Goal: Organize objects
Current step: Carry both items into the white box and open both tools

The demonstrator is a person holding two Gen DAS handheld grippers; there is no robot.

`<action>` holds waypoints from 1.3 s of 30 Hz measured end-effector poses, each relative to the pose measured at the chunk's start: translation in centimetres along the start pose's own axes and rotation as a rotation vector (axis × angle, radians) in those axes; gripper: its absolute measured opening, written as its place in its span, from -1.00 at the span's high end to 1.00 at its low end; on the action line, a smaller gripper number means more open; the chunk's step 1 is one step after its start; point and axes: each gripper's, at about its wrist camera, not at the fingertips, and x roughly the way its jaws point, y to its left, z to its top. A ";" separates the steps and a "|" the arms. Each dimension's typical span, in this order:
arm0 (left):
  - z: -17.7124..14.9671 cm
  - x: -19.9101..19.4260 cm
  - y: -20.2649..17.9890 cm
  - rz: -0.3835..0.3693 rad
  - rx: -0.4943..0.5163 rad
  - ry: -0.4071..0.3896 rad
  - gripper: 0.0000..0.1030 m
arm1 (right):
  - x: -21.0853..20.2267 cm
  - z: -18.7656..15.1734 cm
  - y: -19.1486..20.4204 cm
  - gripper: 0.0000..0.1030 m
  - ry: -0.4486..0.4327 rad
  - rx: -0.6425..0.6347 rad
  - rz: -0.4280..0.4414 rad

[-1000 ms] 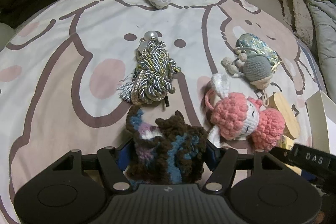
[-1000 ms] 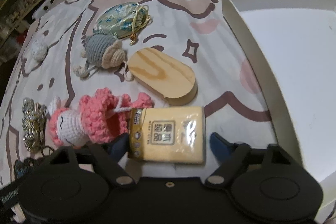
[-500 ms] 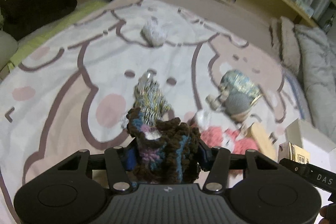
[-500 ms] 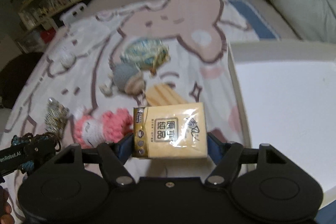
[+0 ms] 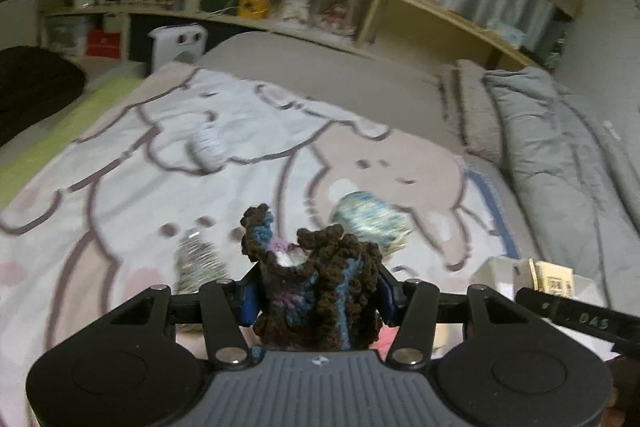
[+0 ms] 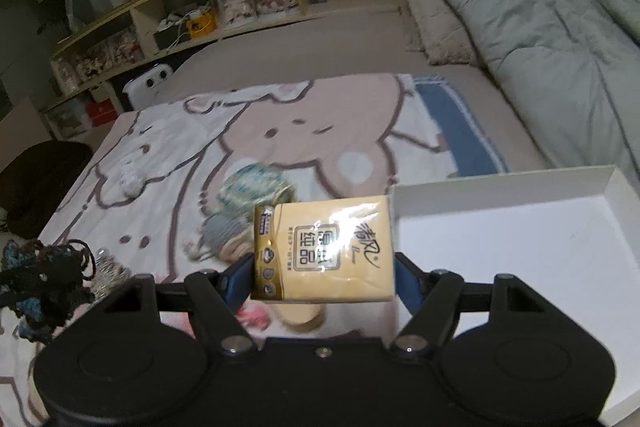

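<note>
My left gripper point(image 5: 314, 297) is shut on a brown and blue crochet pouch point(image 5: 312, 279) and holds it well above the bed; the pouch also shows at the left of the right wrist view point(image 6: 44, 279). My right gripper point(image 6: 322, 277) is shut on a yellow tissue pack point(image 6: 324, 247), lifted above the blanket beside the white box point(image 6: 520, 247). The tissue pack and box corner show in the left wrist view point(image 5: 554, 277).
On the cartoon blanket point(image 6: 320, 115) lie a teal brocade pouch point(image 6: 256, 187), a grey crochet doll point(image 6: 224, 231), a white crochet piece point(image 5: 206, 147), a coiled rope bundle point(image 5: 198, 261) and a pink doll point(image 6: 250, 317). A grey duvet point(image 6: 540, 27) lies right; shelves point(image 5: 280, 3) stand behind.
Both grippers have risen from the blanket with their loads and tilted up, so the shelves now show. The tissue pack has come closer to the white box.
</note>
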 end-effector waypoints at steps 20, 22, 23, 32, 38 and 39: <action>-0.2 8.5 -18.1 -0.245 0.207 0.049 -0.07 | 2.0 2.0 -11.5 -0.42 -0.008 0.103 -0.169; -0.4 9.1 -19.5 -0.261 0.225 0.052 -0.08 | 2.3 2.0 -12.4 -0.42 -0.003 0.102 -0.186; -0.5 9.3 -20.1 -0.266 0.232 0.055 -0.08 | 2.4 2.0 -12.9 -0.42 0.002 0.099 -0.193; -2.3 13.7 -24.3 -0.301 0.305 0.128 -0.10 | 4.2 1.5 -17.1 -0.42 0.050 0.155 -0.247; -3.4 16.1 -24.7 -0.285 0.335 0.158 -0.13 | 5.7 1.2 -18.2 -0.42 0.078 0.162 -0.232; -3.6 16.3 -24.5 -0.275 0.335 0.158 -0.18 | 5.9 1.2 -18.3 -0.42 0.078 0.166 -0.223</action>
